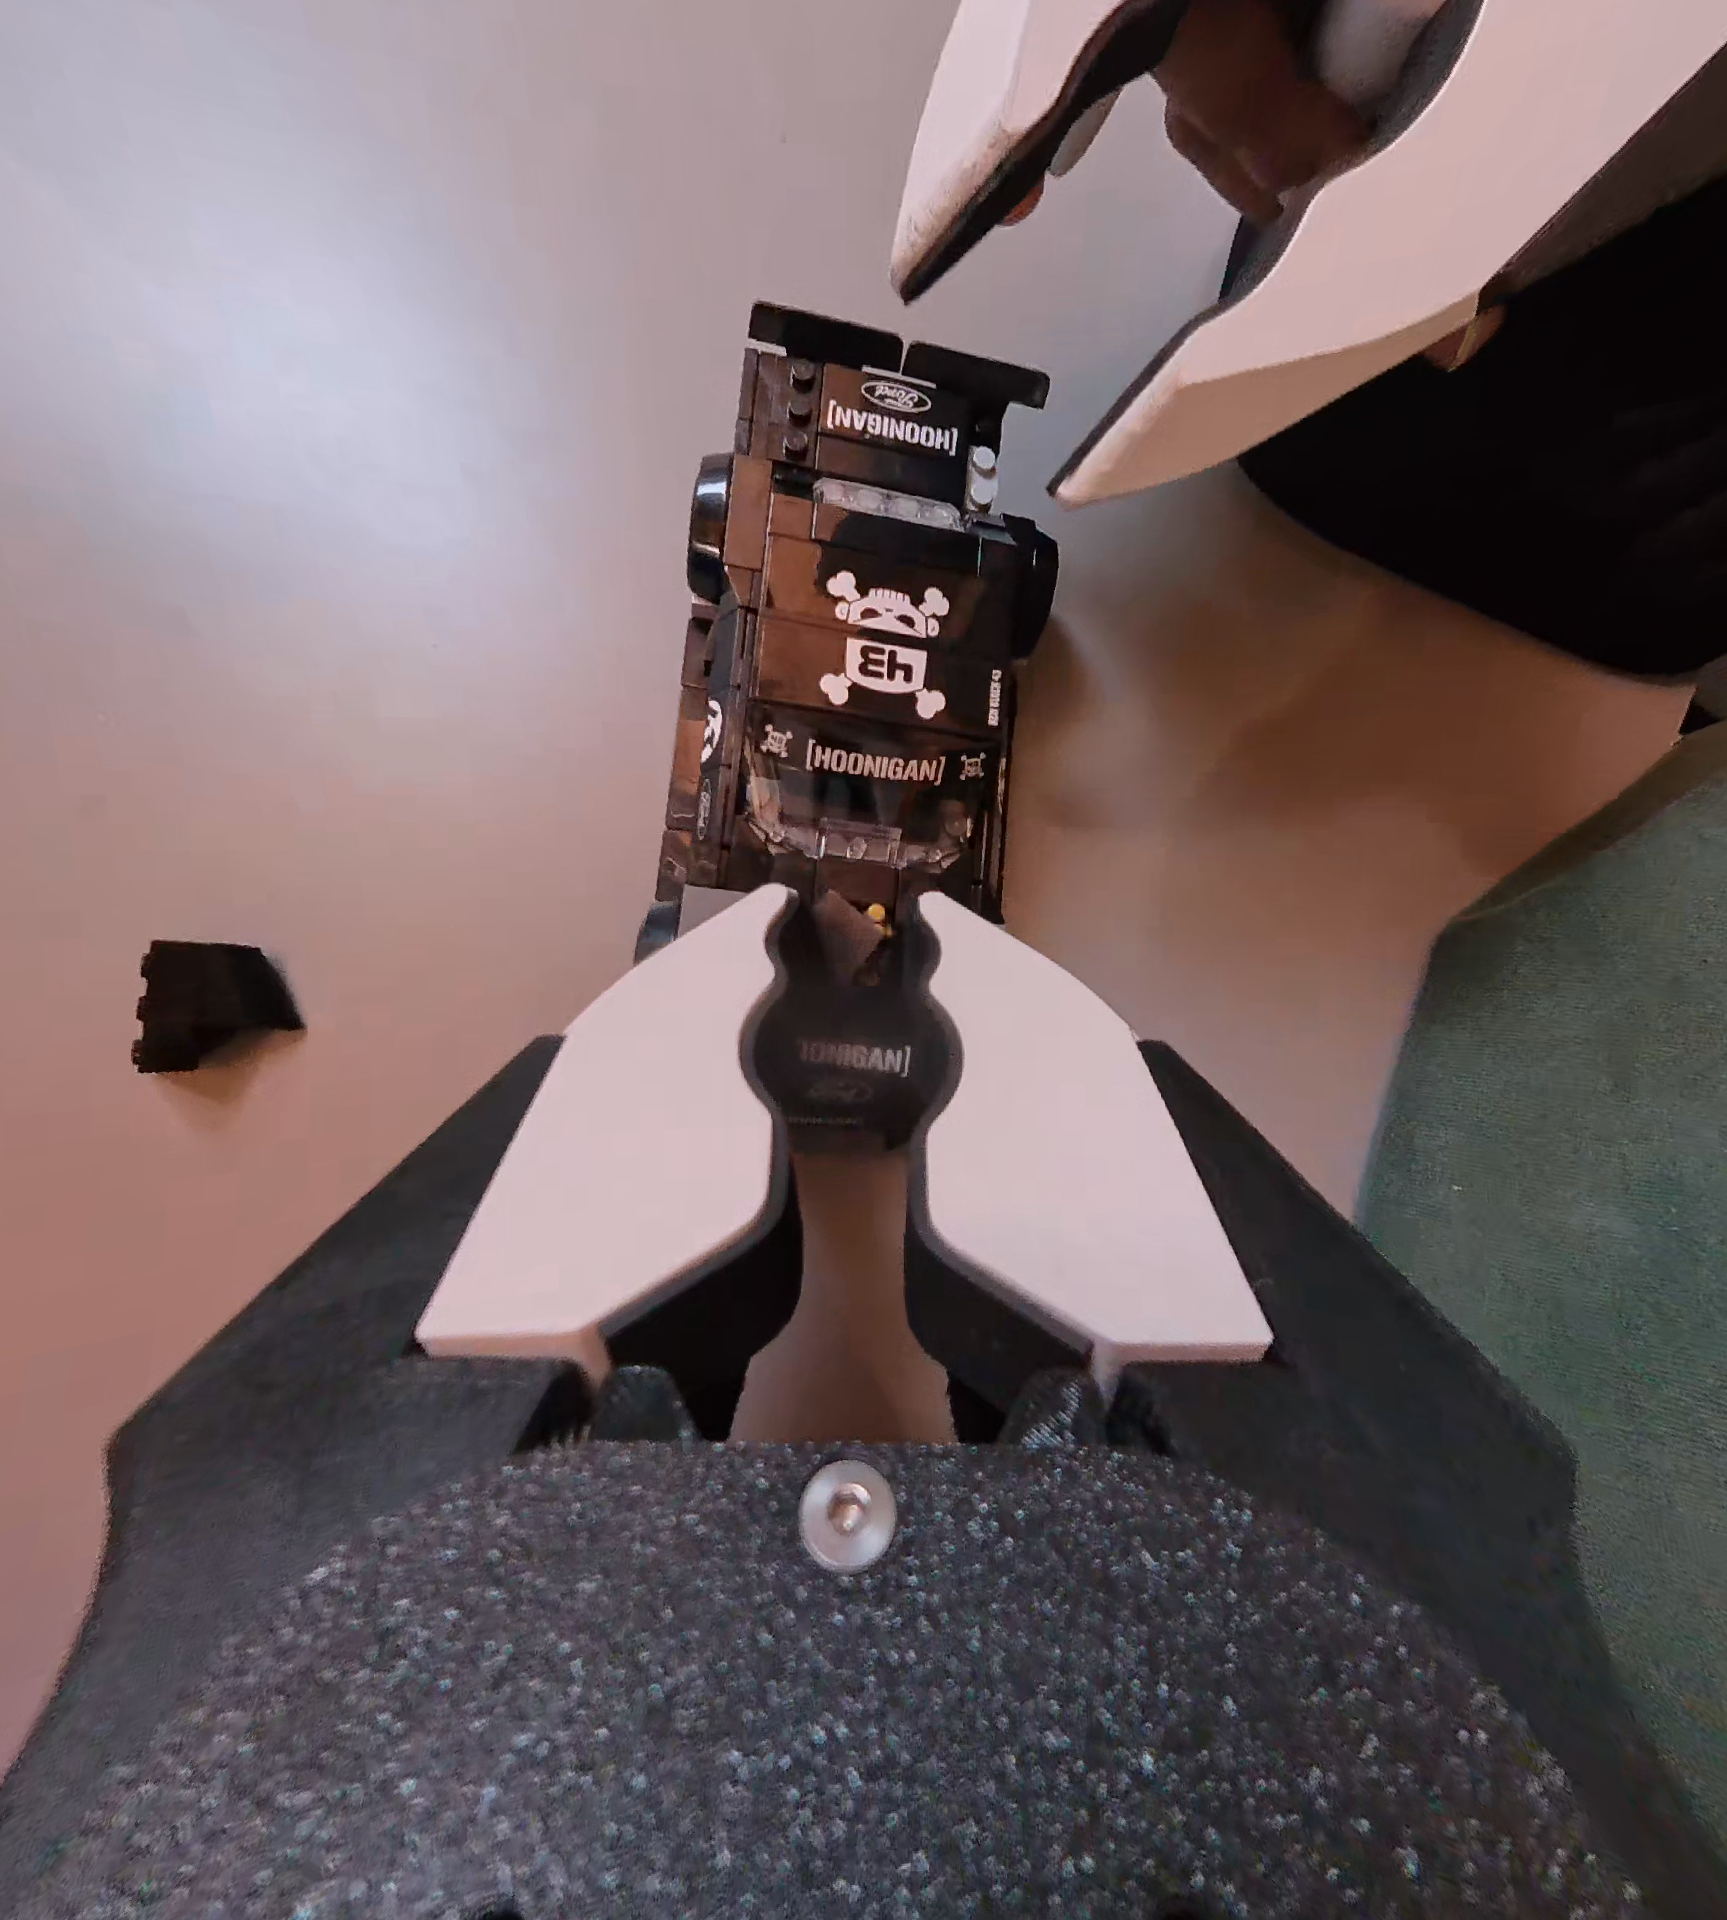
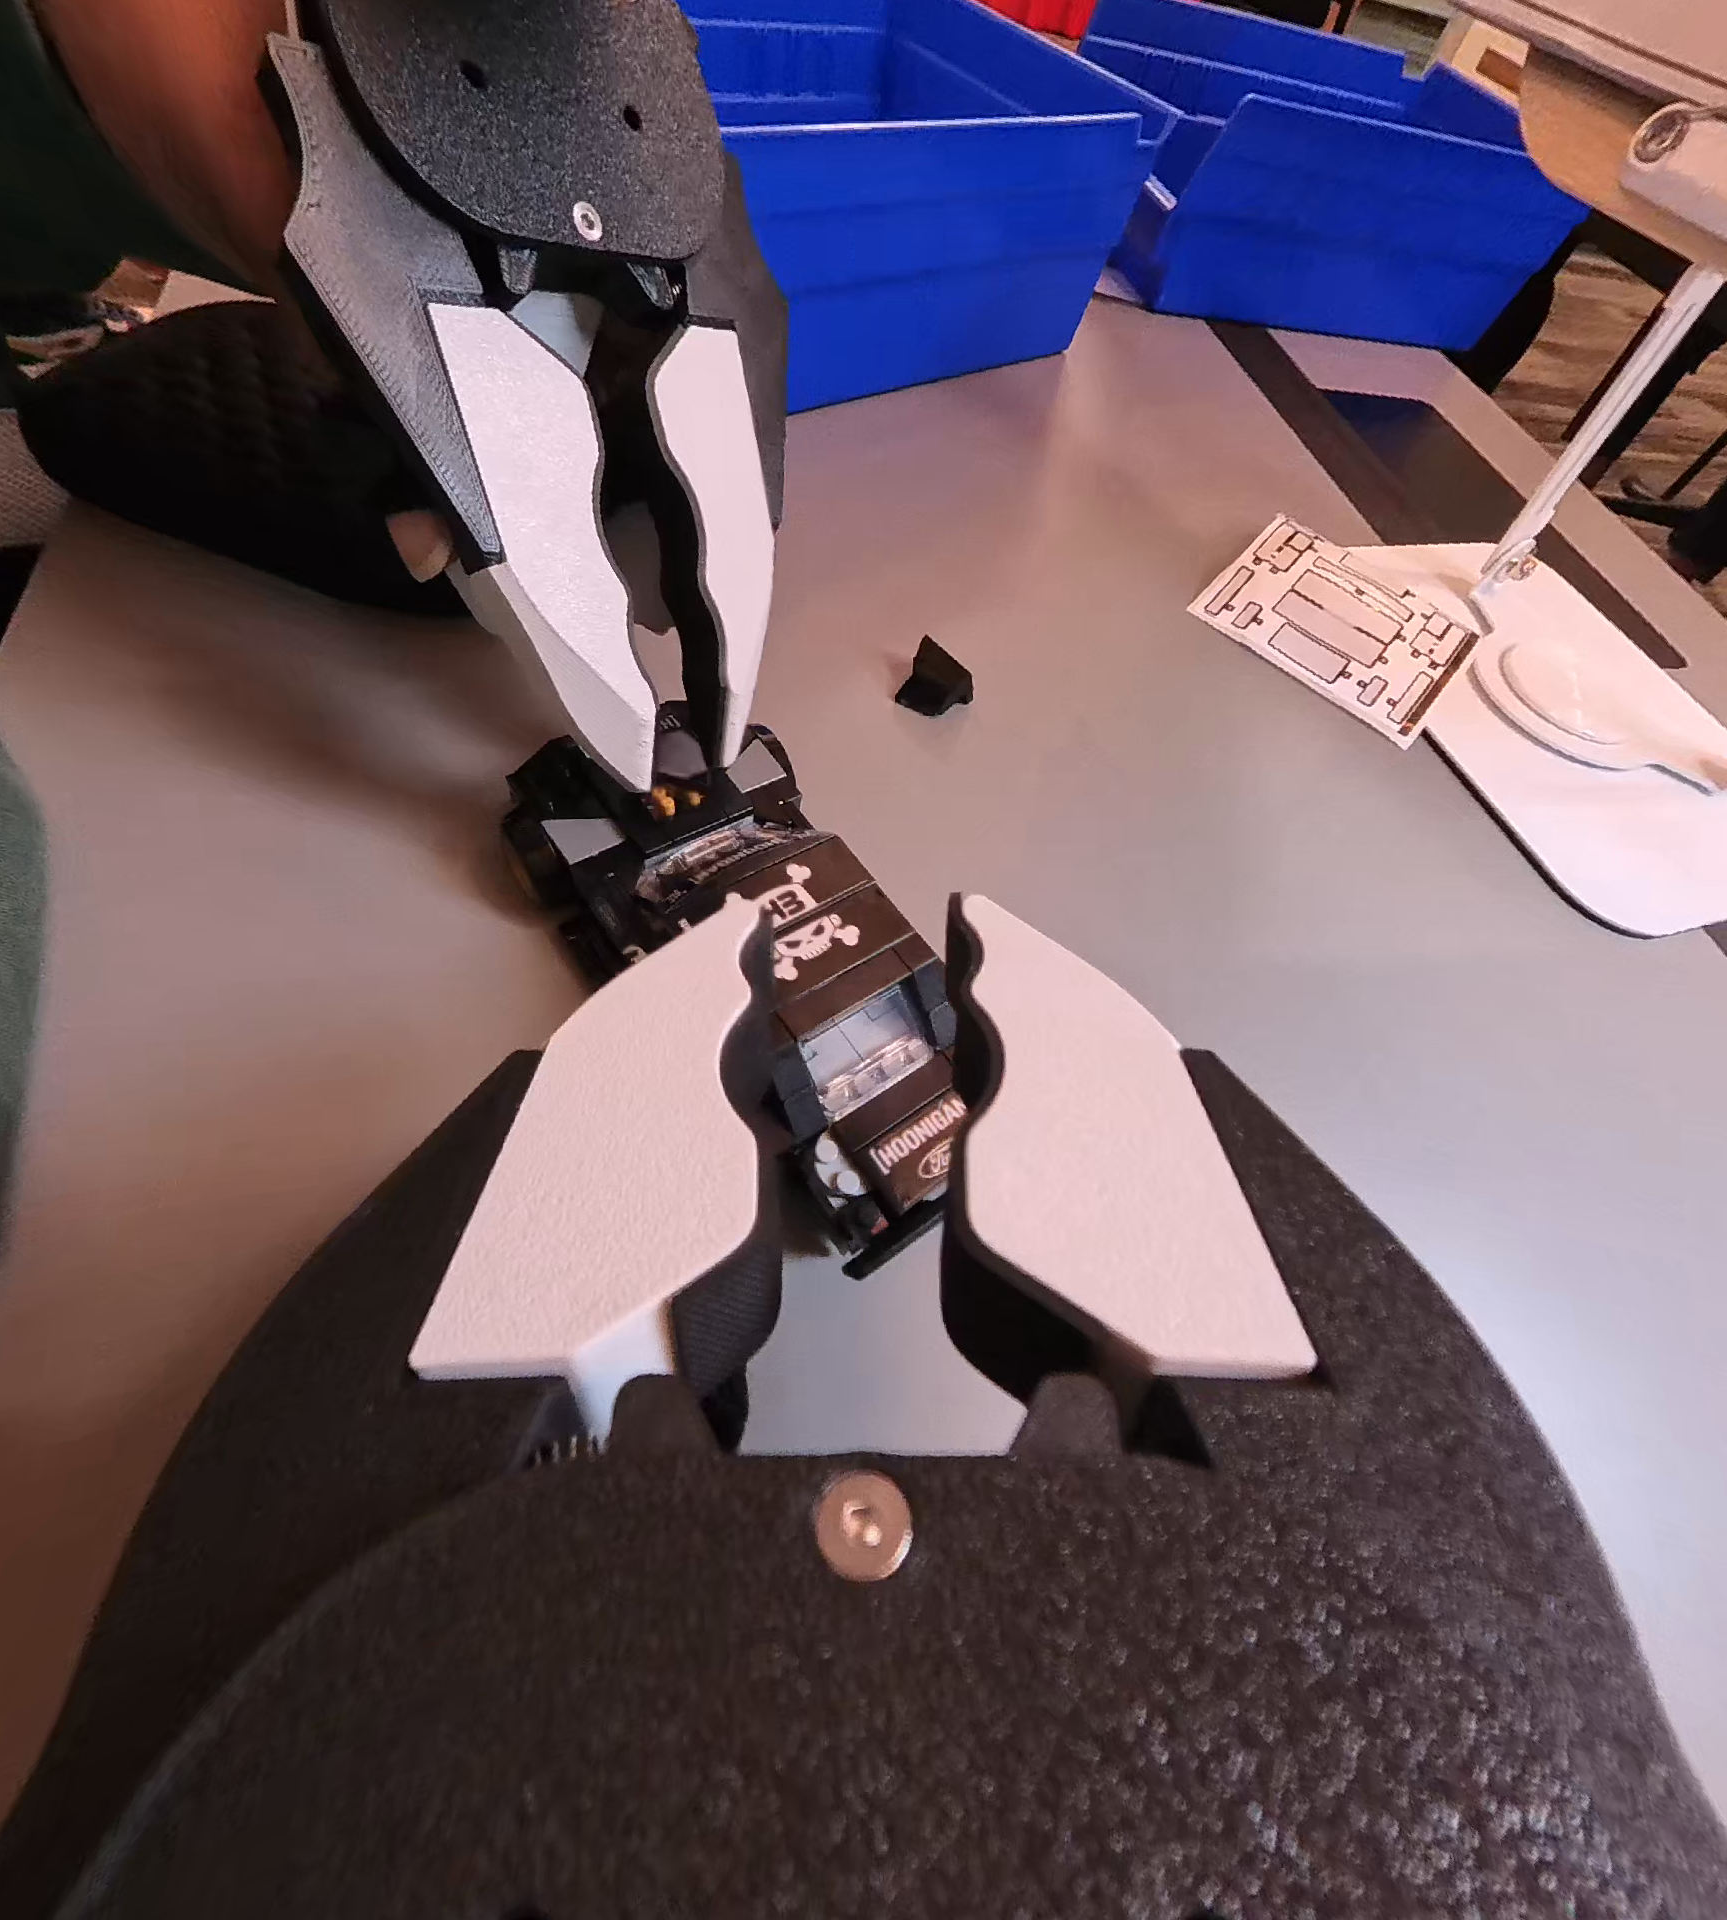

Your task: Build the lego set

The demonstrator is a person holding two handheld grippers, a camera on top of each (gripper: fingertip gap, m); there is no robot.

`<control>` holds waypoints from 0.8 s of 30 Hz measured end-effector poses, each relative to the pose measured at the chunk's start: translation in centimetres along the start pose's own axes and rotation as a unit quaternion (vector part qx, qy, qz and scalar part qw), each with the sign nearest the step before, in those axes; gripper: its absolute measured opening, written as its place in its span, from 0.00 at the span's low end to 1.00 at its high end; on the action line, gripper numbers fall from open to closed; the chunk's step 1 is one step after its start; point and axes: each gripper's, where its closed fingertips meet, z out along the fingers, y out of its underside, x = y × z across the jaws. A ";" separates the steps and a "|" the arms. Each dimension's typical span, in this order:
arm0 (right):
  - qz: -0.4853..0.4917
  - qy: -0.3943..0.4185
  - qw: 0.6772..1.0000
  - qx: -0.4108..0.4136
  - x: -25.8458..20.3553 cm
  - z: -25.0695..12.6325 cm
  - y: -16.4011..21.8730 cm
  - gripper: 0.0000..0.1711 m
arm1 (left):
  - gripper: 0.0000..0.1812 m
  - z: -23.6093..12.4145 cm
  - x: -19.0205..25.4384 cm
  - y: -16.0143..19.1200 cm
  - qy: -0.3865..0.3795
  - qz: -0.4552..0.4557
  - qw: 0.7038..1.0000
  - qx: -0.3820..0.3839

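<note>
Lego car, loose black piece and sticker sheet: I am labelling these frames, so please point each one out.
Lego car (image 1: 874, 665): left wrist view, on its roof with the skull print.
Loose black piece (image 2: 934, 677): right wrist view, on its sloped top.
Sticker sheet (image 2: 1332, 623): right wrist view, on the sheet's middle.

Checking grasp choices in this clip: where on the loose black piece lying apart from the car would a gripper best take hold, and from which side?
Probably from above, jaws across the loose black piece's two flat side faces. It lies alone on the grey table, wedge-shaped with a sloped top, so pinching the slope would likely slip. Nothing crowds it; the car sits apart. The right gripper is open.
</note>
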 end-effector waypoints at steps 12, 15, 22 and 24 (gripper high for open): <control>-0.006 -0.007 1.000 -0.004 -0.5 0.4 -0.4 0.18 | 0.13 -2.1 -2.7 0.4 -0.024 0.010 0.999 0.023; -0.004 -0.003 1.000 -0.006 -0.2 0.5 -0.5 0.17 | 0.13 -2.1 -3.7 0.1 -0.003 -0.032 0.999 0.041; -0.005 0.005 1.000 -0.011 0.0 0.8 -0.7 0.16 | 0.15 0.3 -3.2 -0.6 0.005 -0.058 0.998 0.031; -0.003 0.005 1.000 -0.012 -0.1 0.8 -0.6 0.16 | 0.15 0.6 -3.1 -0.4 0.004 -0.061 0.998 0.023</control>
